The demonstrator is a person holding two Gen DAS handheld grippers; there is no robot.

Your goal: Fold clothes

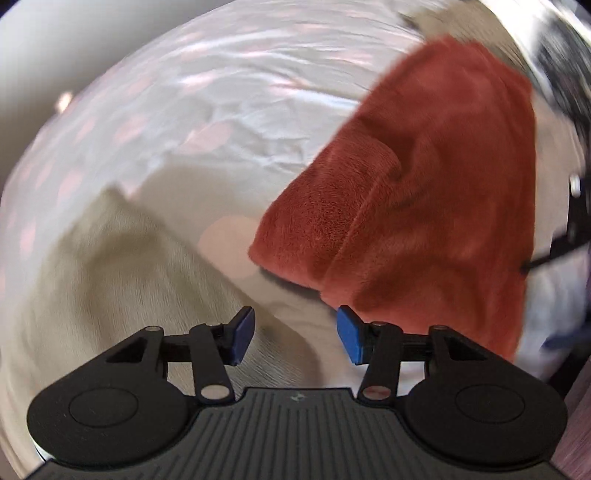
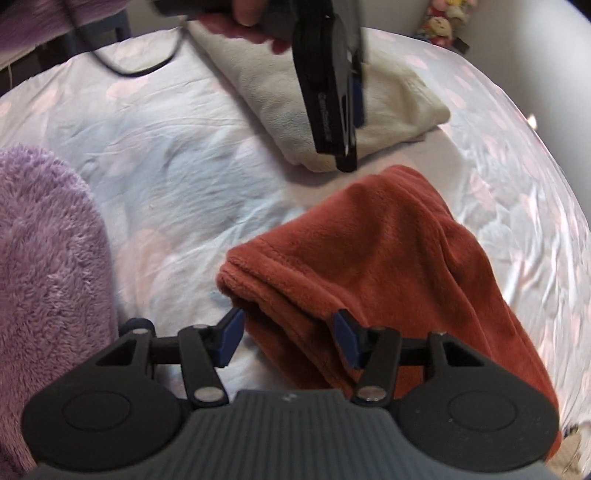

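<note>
A rust-red fleece garment [image 2: 373, 258] lies folded on the bed; the left wrist view shows it [image 1: 424, 192] at the right. My right gripper [image 2: 290, 338] is open just above the garment's near folded edge, one finger on each side of that corner, nothing clamped. My left gripper [image 1: 295, 334] is open above a cream fleece garment [image 1: 110, 266] and holds nothing. The right wrist view shows the left gripper [image 2: 356, 99] from the side, hovering over the folded cream garment [image 2: 266, 85], held by a hand [image 2: 255, 26].
The bed is covered by a white sheet with pale pink spots [image 2: 177, 158]. A fluffy purple sleeve [image 2: 48, 266] fills the left of the right wrist view. A black cable [image 2: 140, 68] trails over the sheet. Stuffed toys [image 2: 445, 18] sit at the far corner.
</note>
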